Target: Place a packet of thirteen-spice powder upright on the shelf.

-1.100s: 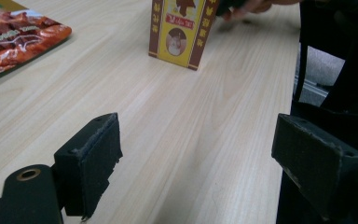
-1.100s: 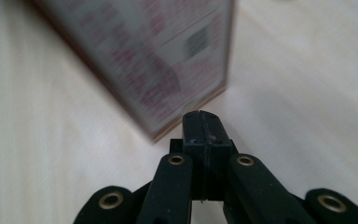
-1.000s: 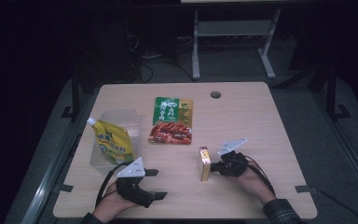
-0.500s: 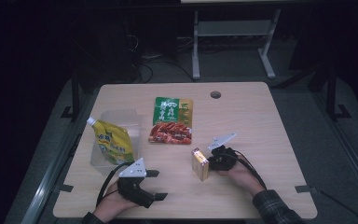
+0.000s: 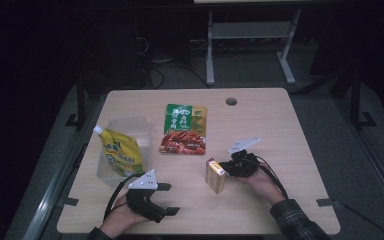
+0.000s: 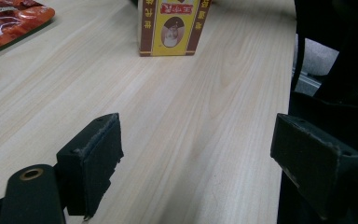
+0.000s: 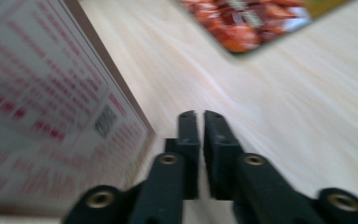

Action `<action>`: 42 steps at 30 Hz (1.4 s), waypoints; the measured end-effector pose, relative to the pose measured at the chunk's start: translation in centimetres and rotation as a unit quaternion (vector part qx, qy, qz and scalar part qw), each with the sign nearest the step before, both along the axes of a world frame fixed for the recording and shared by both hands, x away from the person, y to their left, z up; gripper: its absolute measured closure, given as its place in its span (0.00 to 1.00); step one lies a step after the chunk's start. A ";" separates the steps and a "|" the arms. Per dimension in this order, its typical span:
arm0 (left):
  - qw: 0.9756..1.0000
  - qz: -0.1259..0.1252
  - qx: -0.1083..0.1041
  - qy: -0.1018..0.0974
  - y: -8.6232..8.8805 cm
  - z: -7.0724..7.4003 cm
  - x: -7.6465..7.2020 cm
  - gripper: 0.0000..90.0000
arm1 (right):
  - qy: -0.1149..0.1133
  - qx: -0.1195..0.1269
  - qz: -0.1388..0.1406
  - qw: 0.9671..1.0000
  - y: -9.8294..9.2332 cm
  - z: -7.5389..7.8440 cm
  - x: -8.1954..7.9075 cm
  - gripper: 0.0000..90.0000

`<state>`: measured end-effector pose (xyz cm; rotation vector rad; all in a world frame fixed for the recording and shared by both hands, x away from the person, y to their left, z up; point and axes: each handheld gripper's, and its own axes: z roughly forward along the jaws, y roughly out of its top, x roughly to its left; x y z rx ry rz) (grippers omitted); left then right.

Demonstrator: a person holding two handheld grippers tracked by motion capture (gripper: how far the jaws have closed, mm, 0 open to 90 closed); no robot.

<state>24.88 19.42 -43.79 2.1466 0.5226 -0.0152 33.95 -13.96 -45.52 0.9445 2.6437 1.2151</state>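
From above, the small yellow and brown cardboard box (image 5: 215, 175) stands upright on the pale wooden tabletop (image 5: 280, 130), just beside the right claw (image 5: 228, 168). The left claw (image 5: 169, 199) rests near the front edge.

In the left gripper view, the left claw (image 6: 196, 154) is spread wide with nothing in it, and the box (image 6: 173, 27) stands ahead.

In the right gripper view, the right claw (image 7: 200, 116) has just been opening. Only a thin gap shows, nothing inside, and the box (image 7: 51, 116) is beside it.
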 end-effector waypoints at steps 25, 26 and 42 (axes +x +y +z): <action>1.000 0.004 0.021 0.010 0.6 -0.4 -0.5 0.18 | -0.028 0.051 -0.030 0.998 -0.8 3.6 -7.4 0.41; 1.000 0.003 0.021 0.010 0.5 -0.5 -0.5 0.18 | -0.030 0.052 -0.031 0.998 -0.5 3.7 -7.4 0.40; 1.000 -0.006 0.025 0.011 -0.1 -0.9 -0.4 0.18 | -0.058 0.058 -0.032 0.996 1.9 4.2 -5.7 0.49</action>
